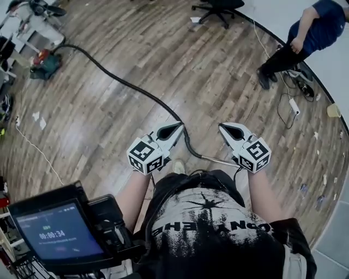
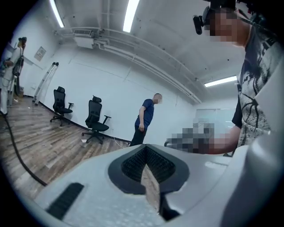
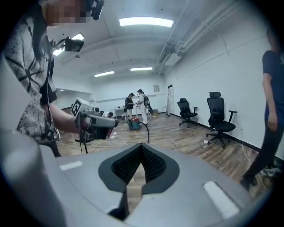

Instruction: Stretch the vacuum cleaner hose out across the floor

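A green and red vacuum cleaner (image 1: 44, 62) stands at the far left of the wooden floor. Its black hose (image 1: 131, 87) snakes from there toward my feet and ends in a metal wand (image 1: 218, 161) lying between the two grippers. My left gripper (image 1: 170, 131) and right gripper (image 1: 232, 131) hover above the floor on either side of the hose end, both shut with nothing in them. The left gripper view shows shut jaws (image 2: 146, 166) and a stretch of hose (image 2: 17, 150). Past the shut jaws (image 3: 142, 166) in the right gripper view, the vacuum cleaner (image 3: 134, 125) is far off.
A person in blue (image 1: 305, 38) stands at the upper right near floor cables and a power strip (image 1: 294, 106). An office chair (image 1: 218, 8) is at the top. Clutter lines the left edge, and a device with a screen (image 1: 54, 234) sits at the bottom left.
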